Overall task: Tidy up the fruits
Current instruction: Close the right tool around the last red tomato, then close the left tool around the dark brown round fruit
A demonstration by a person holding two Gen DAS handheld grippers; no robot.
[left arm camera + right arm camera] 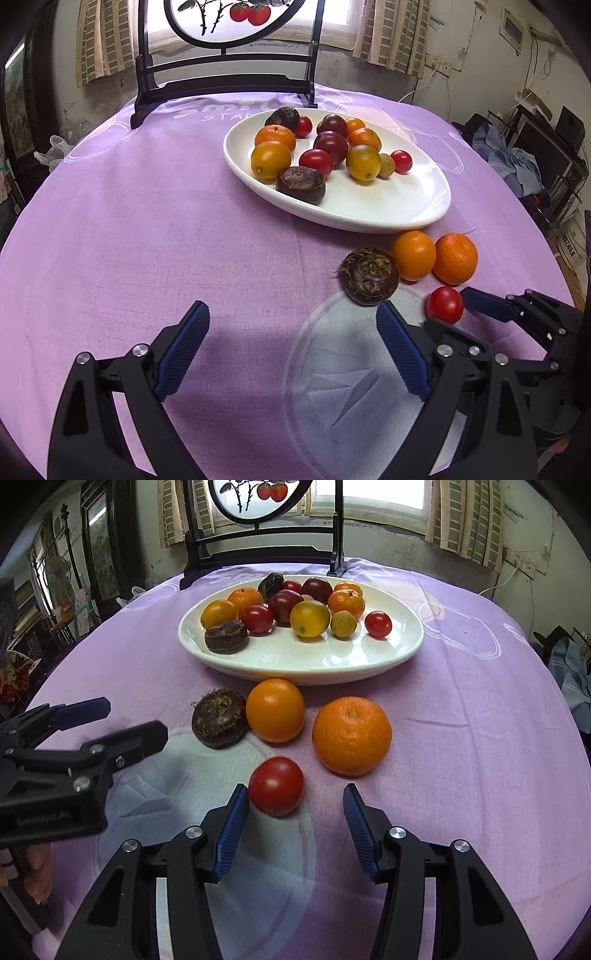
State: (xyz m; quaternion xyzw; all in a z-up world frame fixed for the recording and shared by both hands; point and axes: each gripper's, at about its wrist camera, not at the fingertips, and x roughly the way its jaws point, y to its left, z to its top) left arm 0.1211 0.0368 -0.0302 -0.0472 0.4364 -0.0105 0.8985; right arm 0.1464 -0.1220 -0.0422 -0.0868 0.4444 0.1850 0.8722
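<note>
Your right gripper has its fingers spread apart, low over the purple tablecloth near the table's front edge. The red tomato lies just ahead of the tips, touching or nearly touching the blue pad of the left-hand finger; you are not clamped on it. Beyond the tomato, three more loose fruits lie on the cloth between the tomato and the plate: a mandarin to the right, a smooth orange fruit in the middle, and a dark water chestnut touching the orange fruit's left side.

Your left gripper is also wide open, holding nothing, over bare cloth at the front edge; the water chestnut sits just past its right fingertip.

The white oval plate stands further back, toward the table's far edge, with the smooth orange fruit right against its near rim. It carries a cluster of red and dark tomatoes, yellow-orange fruits, mandarins and two water chestnuts, mostly on its far and left parts. A dark wooden screen stand rises at the far edge.
</note>
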